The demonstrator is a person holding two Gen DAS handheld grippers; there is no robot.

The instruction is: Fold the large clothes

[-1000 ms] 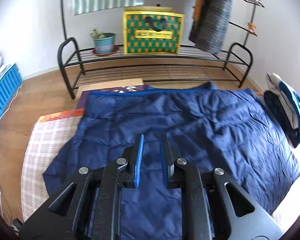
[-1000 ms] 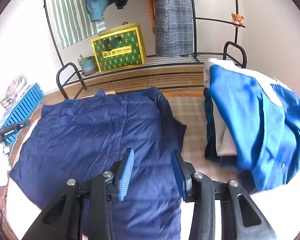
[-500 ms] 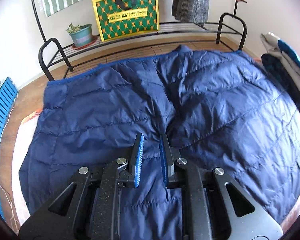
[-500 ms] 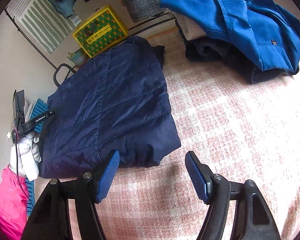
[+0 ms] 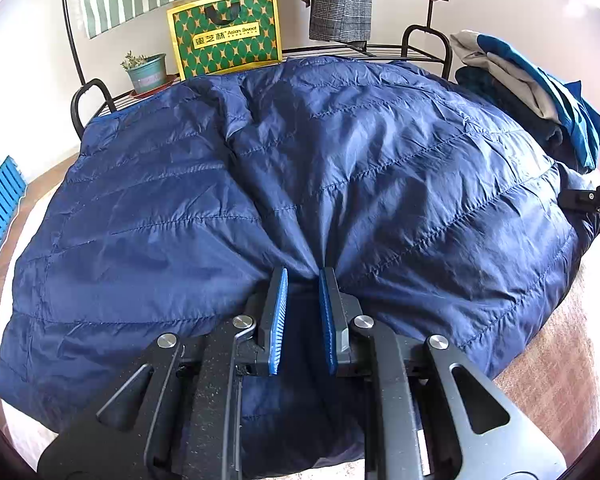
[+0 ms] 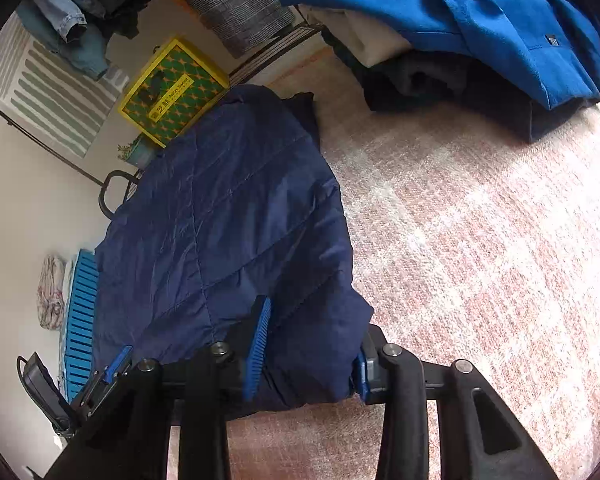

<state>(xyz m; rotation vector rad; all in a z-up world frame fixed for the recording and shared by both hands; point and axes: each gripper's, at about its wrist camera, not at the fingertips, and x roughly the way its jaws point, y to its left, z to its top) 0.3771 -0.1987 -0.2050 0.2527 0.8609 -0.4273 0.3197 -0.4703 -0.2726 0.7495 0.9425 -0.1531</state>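
Observation:
A navy quilted jacket (image 5: 284,168) lies spread on a pink checked cloth (image 6: 480,240). My left gripper (image 5: 303,276) is shut on a pinch of the jacket's near edge, and the fabric puckers into its tips. The jacket also shows in the right wrist view (image 6: 228,232). My right gripper (image 6: 312,320) is open, with the jacket's near right corner lying between its jaws. Its right finger is mostly hidden by the fabric. The right gripper's body shows at the right edge of the left wrist view (image 5: 596,200).
A pile of folded clothes with a bright blue garment on top (image 6: 500,20) sits at the far right, also in the left wrist view (image 5: 540,92). A black metal rack (image 5: 424,40) holds a green-yellow bag (image 5: 226,32) and a potted plant (image 5: 148,72). A blue slatted crate (image 6: 80,320) stands at left.
My left gripper has closed in on the jacket's near edge and bunched it. My right gripper has moved down and left so the jacket's corner now lies between its jaws.

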